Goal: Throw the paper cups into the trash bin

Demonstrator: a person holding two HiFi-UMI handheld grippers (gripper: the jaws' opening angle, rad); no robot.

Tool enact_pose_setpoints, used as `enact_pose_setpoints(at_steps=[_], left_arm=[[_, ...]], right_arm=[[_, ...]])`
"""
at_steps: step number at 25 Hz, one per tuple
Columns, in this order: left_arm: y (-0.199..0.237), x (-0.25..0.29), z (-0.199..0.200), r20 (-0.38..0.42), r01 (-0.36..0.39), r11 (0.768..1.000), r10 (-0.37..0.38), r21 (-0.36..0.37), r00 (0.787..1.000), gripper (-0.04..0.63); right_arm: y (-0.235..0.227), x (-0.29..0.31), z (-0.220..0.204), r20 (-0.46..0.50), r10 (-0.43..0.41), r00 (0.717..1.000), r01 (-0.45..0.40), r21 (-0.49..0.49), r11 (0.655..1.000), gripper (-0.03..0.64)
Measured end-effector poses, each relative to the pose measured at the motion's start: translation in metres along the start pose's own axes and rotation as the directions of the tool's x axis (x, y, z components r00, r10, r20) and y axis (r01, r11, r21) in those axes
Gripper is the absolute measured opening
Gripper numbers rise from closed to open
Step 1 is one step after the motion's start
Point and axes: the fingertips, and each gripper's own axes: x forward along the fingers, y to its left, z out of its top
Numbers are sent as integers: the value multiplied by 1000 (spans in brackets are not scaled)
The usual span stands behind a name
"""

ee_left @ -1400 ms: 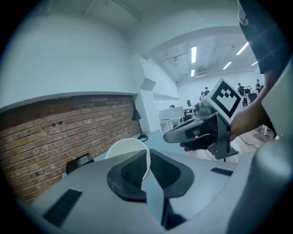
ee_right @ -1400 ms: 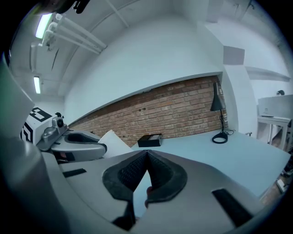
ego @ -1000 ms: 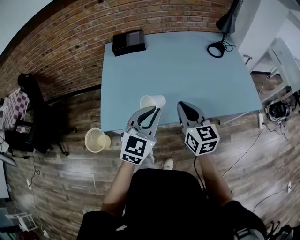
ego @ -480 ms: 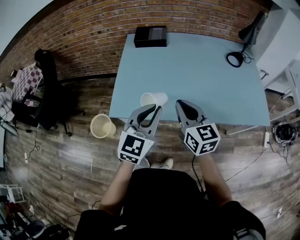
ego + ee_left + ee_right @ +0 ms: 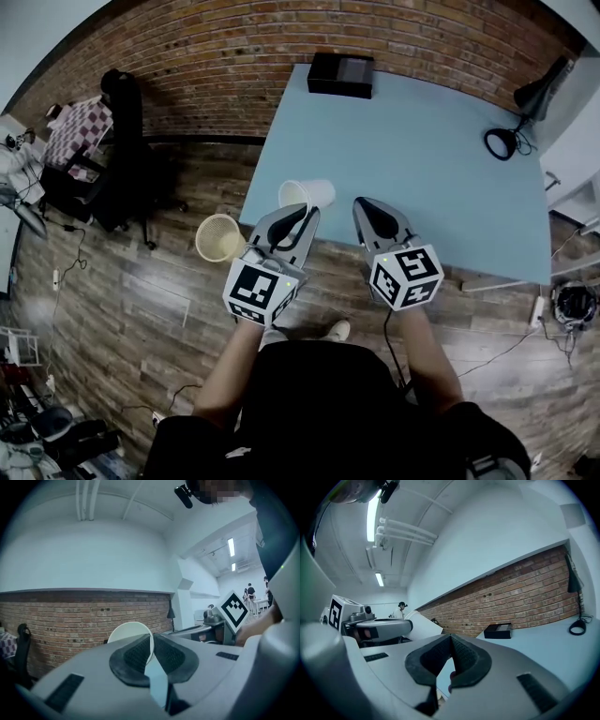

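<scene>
As I stood at the near edge of the blue table (image 5: pixel 422 159), the bin (image 5: pixel 218 237) sat on the wooden floor just off its left corner, open mouth up. To the right of it, my left gripper (image 5: pixel 307 214) pinched the rim of a white paper cup (image 5: pixel 307 194), which lay tipped on its side over that corner, mouth facing left. My right gripper (image 5: pixel 367 208) hung alongside, jaws pressed together on nothing. A black box (image 5: pixel 341 75) sat at the table's far edge.
</scene>
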Motion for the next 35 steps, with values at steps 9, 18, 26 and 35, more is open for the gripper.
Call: enact_pose_setpoints(at_steps=[9, 18, 26, 35], left_arm=[[44, -41, -8, 11, -94, 996, 94, -9, 995, 32], [104, -98, -14, 17, -151, 988, 151, -33, 988, 32], [163, -148, -24, 28, -180, 983, 181, -47, 983, 32], [230, -203, -36, 46, -229, 970, 234, -85, 971, 32]], right_arm=[[51, 43, -5, -34, 96, 995, -96, -17, 995, 5], [123, 94, -9, -54, 161, 986, -162, -28, 986, 5], [186, 139, -16, -75, 179, 981, -182, -39, 982, 5], [252, 193, -26, -110, 207, 972, -215, -58, 975, 5]])
